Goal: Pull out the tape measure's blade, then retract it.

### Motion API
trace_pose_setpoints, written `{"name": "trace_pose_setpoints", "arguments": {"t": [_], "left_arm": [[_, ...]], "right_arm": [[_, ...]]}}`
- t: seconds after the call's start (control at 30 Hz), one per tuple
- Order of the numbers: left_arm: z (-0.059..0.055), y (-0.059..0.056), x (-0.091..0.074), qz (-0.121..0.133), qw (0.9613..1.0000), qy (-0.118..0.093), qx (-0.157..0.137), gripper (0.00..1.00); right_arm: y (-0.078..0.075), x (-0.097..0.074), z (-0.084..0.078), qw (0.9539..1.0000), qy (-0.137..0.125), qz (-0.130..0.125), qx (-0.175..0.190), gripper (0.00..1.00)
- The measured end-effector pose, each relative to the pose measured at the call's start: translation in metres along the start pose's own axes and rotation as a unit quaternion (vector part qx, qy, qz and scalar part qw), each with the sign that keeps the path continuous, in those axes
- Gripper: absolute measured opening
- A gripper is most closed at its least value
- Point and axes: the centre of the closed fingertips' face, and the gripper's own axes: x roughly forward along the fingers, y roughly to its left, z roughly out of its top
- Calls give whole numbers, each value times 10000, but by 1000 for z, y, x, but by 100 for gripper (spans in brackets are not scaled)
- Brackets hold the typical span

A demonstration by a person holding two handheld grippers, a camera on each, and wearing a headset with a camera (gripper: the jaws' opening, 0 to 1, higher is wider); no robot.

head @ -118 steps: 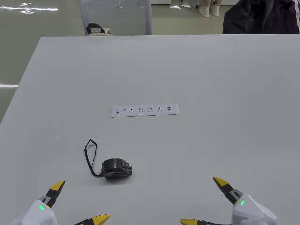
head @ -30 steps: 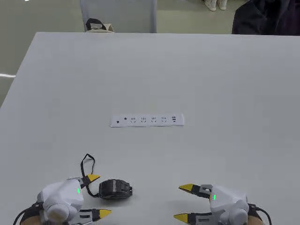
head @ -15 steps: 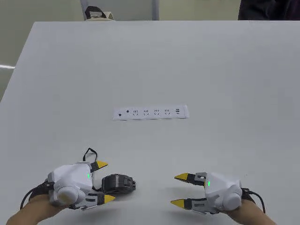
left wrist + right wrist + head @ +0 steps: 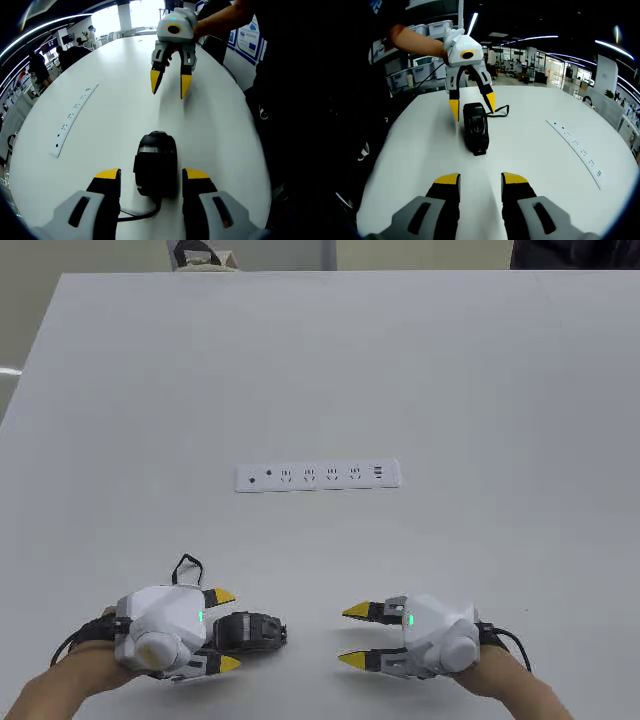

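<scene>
A black tape measure (image 4: 252, 631) lies on its side on the white table (image 4: 330, 370), near the front edge, its wrist strap (image 4: 186, 565) trailing to the left. My left gripper (image 4: 224, 630) is open with one yellow-tipped jaw on each side of the case's rear end; a small gap shows on each side in the left gripper view, around the tape measure (image 4: 156, 162). My right gripper (image 4: 352, 636) is open and empty, a short way to the right, pointing at the case. In the right gripper view the tape measure (image 4: 476, 127) lies ahead, with the left gripper (image 4: 472, 107) behind it.
A white power strip (image 4: 318, 476) lies across the table's middle, well beyond both grippers. A chair back (image 4: 250, 252) stands at the far edge. A person's forearms hold the grippers at the near edge.
My left gripper has slid right until its jaws flank the tape measure. My right gripper has moved left toward it. The head camera has tilted down.
</scene>
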Motion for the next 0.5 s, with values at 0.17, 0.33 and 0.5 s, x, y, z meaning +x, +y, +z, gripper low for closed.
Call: {"name": "trace_pose_setpoints", "arguments": {"t": [0.17,0.33,0.5], "left_arm": [[-2,0,3,-91,9999,35,134,41],[3,-2,6,-198,9995,-27,248,37],[4,-6,10,-335,9987,35,370,37]], "right_arm": [[1,16,3,9998,22,159,-142,29],[5,31,3,9992,53,311,-253,28],[6,43,4,9985,79,441,-323,27]]}}
